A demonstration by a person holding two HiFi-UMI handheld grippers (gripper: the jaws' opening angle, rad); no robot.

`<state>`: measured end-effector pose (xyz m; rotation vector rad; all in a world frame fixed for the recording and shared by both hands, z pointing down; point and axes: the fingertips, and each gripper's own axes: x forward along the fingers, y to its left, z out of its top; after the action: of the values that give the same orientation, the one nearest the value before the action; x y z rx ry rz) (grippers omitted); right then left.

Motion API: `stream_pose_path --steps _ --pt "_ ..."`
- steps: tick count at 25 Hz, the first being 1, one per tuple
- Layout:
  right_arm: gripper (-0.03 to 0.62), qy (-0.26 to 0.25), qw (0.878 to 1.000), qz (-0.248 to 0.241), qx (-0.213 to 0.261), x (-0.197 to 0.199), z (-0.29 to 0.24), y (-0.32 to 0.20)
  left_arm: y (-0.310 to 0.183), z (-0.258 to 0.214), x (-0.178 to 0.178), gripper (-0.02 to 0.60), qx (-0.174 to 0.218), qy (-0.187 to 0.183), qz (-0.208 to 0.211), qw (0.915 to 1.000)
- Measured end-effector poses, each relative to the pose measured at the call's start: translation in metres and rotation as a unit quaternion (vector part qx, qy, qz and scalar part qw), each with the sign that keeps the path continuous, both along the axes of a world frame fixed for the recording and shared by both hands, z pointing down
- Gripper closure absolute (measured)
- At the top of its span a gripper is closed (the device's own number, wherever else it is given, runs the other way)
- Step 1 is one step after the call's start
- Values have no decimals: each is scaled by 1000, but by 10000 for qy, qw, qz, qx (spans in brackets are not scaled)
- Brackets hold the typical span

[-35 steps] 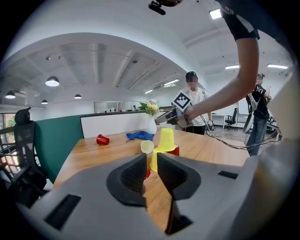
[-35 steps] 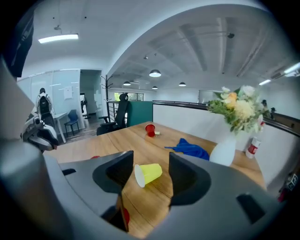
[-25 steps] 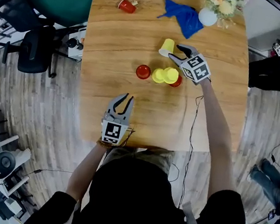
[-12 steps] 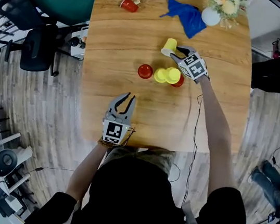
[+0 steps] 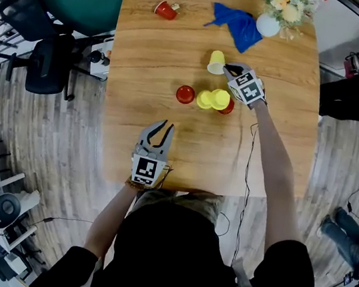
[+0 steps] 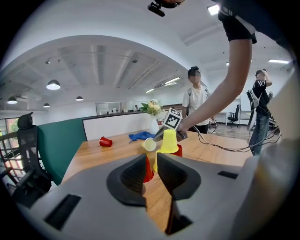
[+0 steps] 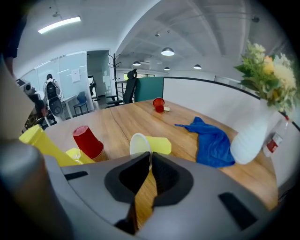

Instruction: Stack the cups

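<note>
The right gripper [image 5: 227, 68] has come down and in toward the lying yellow cup [image 5: 215, 61]; its jaws, wide apart beside the cup a second ago, have just been closing; they now pinch that cup by its rim.

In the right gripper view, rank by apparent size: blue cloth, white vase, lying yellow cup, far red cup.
Largest, roughly alike: white vase, blue cloth (vase is nearer).
Then: lying yellow cup.
Smallest: far red cup.
</note>
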<state>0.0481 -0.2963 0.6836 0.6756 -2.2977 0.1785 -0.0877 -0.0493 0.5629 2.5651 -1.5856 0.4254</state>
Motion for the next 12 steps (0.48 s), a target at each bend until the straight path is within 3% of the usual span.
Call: stream_pose_path --steps 5,9,12 --pt "569 -98 9993 43 365 3 -43 3 -4 -10 1 499 72 149 23 9999" --pt "569 -371 9955 -53 876 -1 -93 17 -17 -25 -1 499 44 587 20 9983" --pt "569 -510 9914 -202 1188 -8 -130 43 -26 -37 5 484 -152 1034 328 9940"
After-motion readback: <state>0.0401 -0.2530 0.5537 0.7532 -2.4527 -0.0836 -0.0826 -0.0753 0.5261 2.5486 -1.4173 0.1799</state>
